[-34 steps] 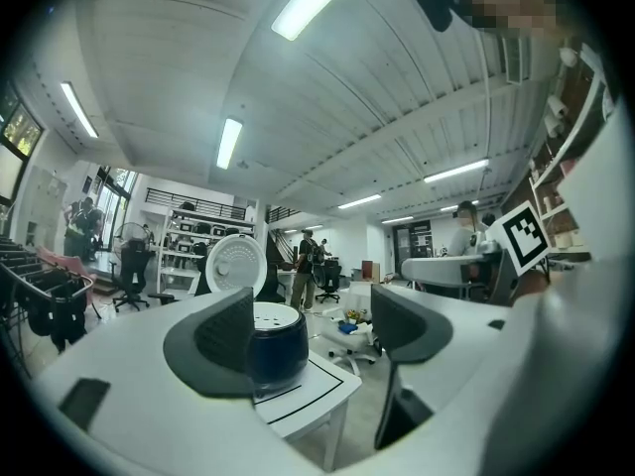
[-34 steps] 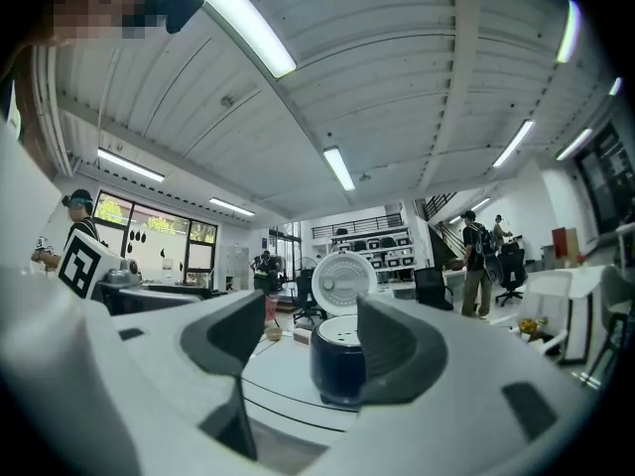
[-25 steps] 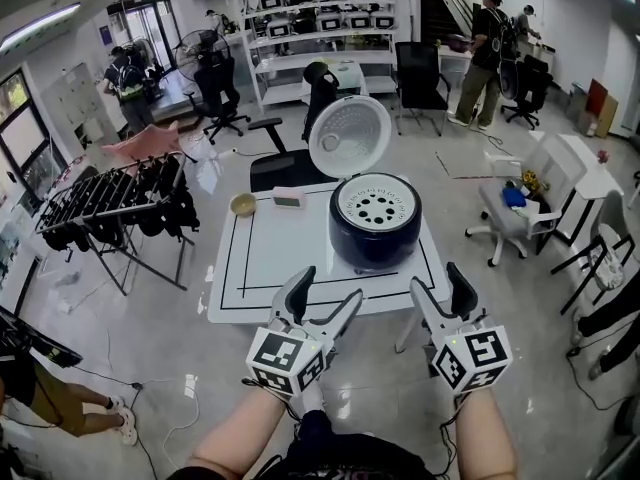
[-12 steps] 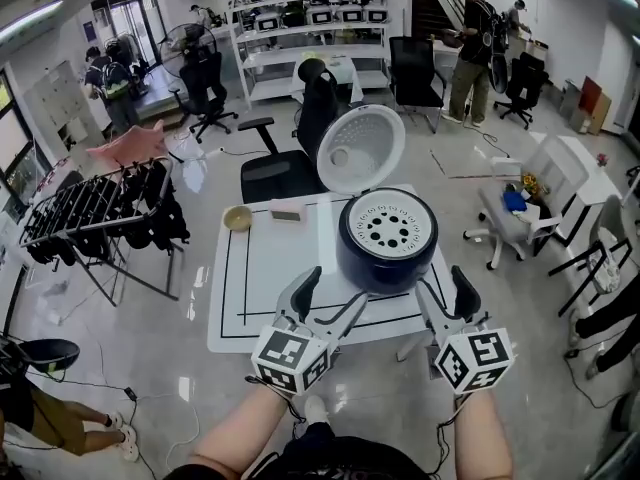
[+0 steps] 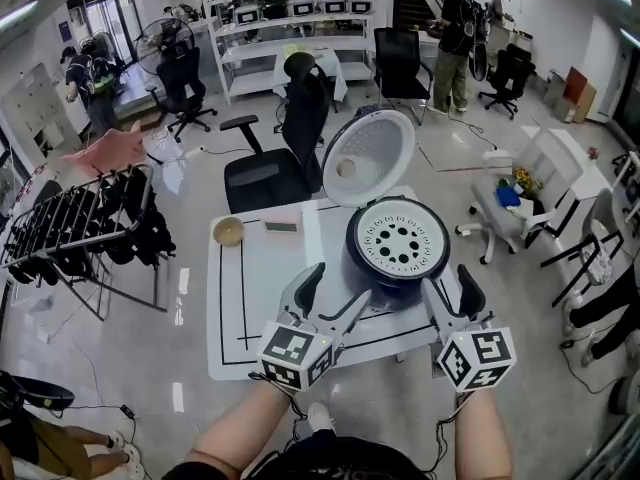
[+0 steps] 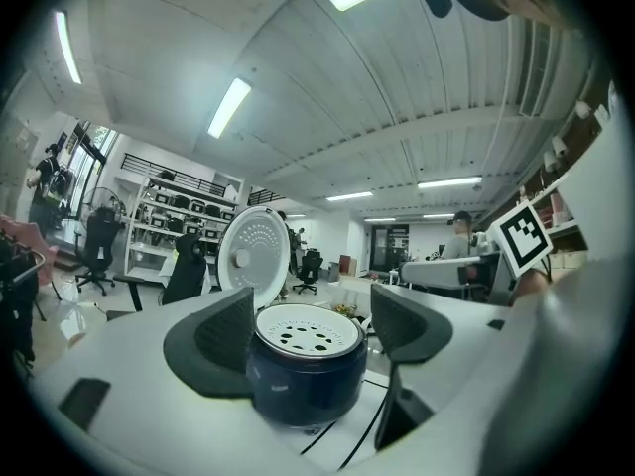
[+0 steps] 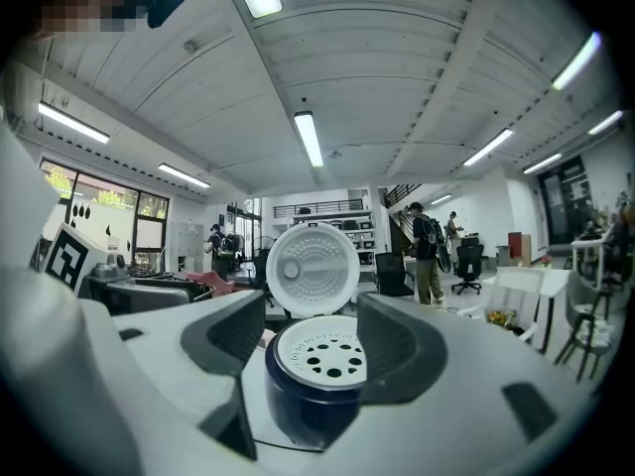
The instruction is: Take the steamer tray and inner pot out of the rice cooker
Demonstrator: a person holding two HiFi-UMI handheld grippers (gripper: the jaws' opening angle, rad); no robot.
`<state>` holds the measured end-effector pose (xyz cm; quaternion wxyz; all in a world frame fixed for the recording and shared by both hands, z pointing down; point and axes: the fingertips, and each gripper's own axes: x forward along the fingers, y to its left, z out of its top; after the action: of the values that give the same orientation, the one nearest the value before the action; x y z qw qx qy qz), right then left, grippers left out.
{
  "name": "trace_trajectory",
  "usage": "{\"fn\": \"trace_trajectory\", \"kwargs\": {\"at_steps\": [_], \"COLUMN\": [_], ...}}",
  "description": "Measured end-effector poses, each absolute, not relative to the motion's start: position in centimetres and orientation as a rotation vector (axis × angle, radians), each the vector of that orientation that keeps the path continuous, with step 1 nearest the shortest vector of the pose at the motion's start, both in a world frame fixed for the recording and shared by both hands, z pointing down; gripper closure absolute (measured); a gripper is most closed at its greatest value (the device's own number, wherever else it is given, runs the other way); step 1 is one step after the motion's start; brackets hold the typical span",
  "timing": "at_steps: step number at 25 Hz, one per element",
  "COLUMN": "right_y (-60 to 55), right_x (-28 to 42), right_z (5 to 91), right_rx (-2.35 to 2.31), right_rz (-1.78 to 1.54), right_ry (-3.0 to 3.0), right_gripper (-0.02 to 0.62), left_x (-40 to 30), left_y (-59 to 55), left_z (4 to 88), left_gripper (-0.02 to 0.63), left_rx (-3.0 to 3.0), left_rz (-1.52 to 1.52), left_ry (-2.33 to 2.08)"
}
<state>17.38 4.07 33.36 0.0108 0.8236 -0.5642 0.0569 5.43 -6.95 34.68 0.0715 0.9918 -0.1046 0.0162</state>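
A dark blue rice cooker [image 5: 400, 268] stands on the right part of a white table [image 5: 270, 268], its lid [image 5: 367, 156] tipped up behind it. A white steamer tray [image 5: 403, 238] with round holes sits in its top; the inner pot is hidden beneath. My left gripper [image 5: 332, 290] hovers open over the table's near edge, left of the cooker. My right gripper [image 5: 452, 293] is open too, just in front of the cooker's right side. Both gripper views look at the cooker [image 6: 306, 375] [image 7: 316, 390] between empty jaws, with the tray [image 6: 306, 327] [image 7: 319, 347] on top.
A small bowl [image 5: 228, 231] and a flat grey device [image 5: 281, 227] lie at the table's far left. A black office chair [image 5: 275, 163] stands behind the table, a clothes rack [image 5: 80, 218] to the left, white chairs [image 5: 520, 203] to the right. People stand far back.
The view has moved toward the table. Both grippers have come closer to the cooker and now flank its near side. Their jaws stay open.
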Motion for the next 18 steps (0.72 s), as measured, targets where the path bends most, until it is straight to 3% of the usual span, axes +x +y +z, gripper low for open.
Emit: {"fn": "trace_trajectory", "kwargs": {"at_steps": [18], "right_y": [2.2], "right_x": [18.5], "right_z": [34.1], "right_rx": [2.641], "right_rz": [0.215], "right_ry": [-1.522], "right_gripper": [0.321], "left_x": [7.9], "left_y": [-8.5], "left_z": [35.7], "left_gripper": [0.249], "left_rx": [2.995], "left_rz": [0.133], "left_ry": [-0.115]}}
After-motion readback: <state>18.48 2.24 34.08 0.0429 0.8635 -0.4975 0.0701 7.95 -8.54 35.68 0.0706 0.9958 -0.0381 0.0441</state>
